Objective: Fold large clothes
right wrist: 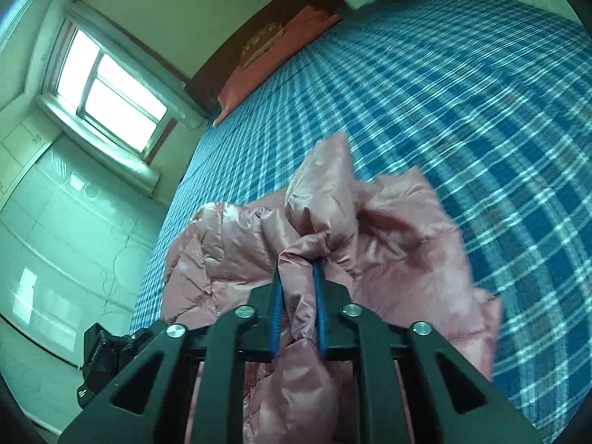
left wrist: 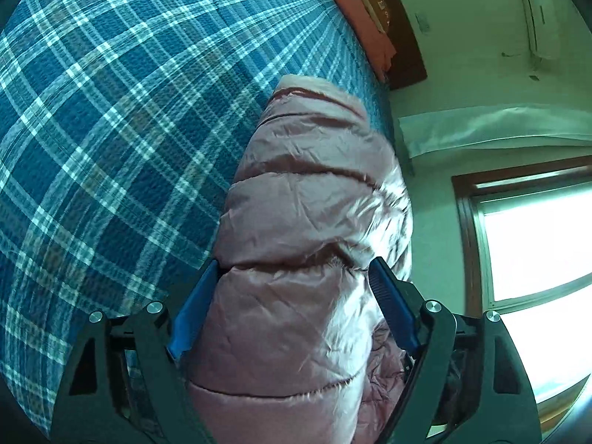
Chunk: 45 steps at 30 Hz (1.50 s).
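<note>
A: Where does the garment lie?

B: The pink quilted jacket (right wrist: 333,229) lies crumpled on the blue plaid bedspread (right wrist: 444,92), near the bed edge that faces the window (right wrist: 111,88). An orange pillow (right wrist: 273,59) rests at the dark headboard (right wrist: 281,7), well apart from it.

A: State of the right gripper (right wrist: 298,270)?

B: Its 2 blue pads (right wrist: 321,310) are drawn close together, pinching a thin fold of the jacket that runs up between them.

A: And the left gripper (left wrist: 292,270)?

B: Spread wide. A padded, tube-like length of the jacket (left wrist: 307,203) passes between its 2 blue pads (left wrist: 392,307). The left-hand pad touches the fabric; at the right-hand pad, contact cannot be told, so a firm grip is not confirmed.

A: Other fixtures?

B: A wall air conditioner (left wrist: 536,14) in the left wrist view.
</note>
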Motion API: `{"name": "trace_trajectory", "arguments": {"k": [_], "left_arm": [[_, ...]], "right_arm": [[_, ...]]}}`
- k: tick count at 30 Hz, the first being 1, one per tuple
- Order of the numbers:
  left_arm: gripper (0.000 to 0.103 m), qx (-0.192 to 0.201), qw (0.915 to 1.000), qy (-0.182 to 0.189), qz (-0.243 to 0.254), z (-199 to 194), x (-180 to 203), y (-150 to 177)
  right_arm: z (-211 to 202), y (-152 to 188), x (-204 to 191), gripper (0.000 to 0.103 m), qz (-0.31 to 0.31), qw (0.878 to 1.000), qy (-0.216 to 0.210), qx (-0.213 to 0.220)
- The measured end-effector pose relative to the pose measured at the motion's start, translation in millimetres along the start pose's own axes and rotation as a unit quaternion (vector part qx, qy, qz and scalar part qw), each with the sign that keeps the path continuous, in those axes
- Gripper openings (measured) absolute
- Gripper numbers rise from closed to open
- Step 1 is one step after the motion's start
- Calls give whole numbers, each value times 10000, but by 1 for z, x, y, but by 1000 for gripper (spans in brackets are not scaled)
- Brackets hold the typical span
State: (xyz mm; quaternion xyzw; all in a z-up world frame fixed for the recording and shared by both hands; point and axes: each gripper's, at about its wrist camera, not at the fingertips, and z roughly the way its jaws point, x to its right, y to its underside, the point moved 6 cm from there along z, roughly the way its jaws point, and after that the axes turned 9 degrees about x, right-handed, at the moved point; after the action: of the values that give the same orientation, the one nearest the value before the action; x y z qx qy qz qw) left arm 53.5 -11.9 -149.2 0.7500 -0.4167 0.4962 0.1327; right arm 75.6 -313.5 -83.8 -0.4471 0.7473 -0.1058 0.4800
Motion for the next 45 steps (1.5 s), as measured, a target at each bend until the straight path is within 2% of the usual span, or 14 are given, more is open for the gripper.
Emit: {"name": "trace_trajectory", "arguments": {"k": [8, 13, 18, 19, 20, 21, 22, 25, 28, 30, 32, 36, 39, 45], "left_arm": [[81, -200, 9981, -393, 435, 26, 15, 16], [81, -315, 9970, -619, 342, 42, 2, 24], [81, -371, 9979, -457, 257, 39, 2, 22], [81, -382, 9982, -420, 210, 37, 0, 22], [81, -382, 9983, -402, 179, 38, -2, 21], [81, -381, 9984, -394, 166, 34, -5, 20], [81, -375, 9984, -389, 169, 33, -5, 20], [81, -356, 9987, -348, 133, 30, -3, 20], [81, -273, 9991, -294, 159, 16, 2, 19], [81, -210, 9989, -329, 244, 9, 0, 20], [81, -201, 9988, -383, 217, 8, -9, 22], [80, -329, 9980, -529, 132, 22, -20, 29], [80, -350, 9938, -724, 775, 31, -13, 32], [80, -314, 9951, -499, 797, 7, -7, 28]], "right_arm": [[-18, 8, 61, 8, 341, 9974, 627, 78], [-10, 17, 81, 8, 676, 9966, 462, -89], [-9, -5, 76, 12, 759, 9971, -5, 21], [-12, -12, 74, 14, 813, 9965, -158, 62], [-15, -17, 70, 29, 844, 9959, -287, 123], [-17, -20, 67, 55, 855, 9955, -369, 195], [-19, -24, 62, 65, 843, 9949, -467, 291], [-12, -27, 50, 68, 697, 9954, -653, 86], [-4, -22, 44, 62, 499, 9971, -559, -103], [11, -19, 45, 29, 365, 9984, -323, -283], [21, -10, 52, 13, 414, 9978, -236, -454], [28, 3, 63, 7, 347, 9980, 52, -518], [26, 11, 83, 2, 488, 9972, 231, -522], [1, 6, 74, 9, 632, 9971, 67, -425]]}}
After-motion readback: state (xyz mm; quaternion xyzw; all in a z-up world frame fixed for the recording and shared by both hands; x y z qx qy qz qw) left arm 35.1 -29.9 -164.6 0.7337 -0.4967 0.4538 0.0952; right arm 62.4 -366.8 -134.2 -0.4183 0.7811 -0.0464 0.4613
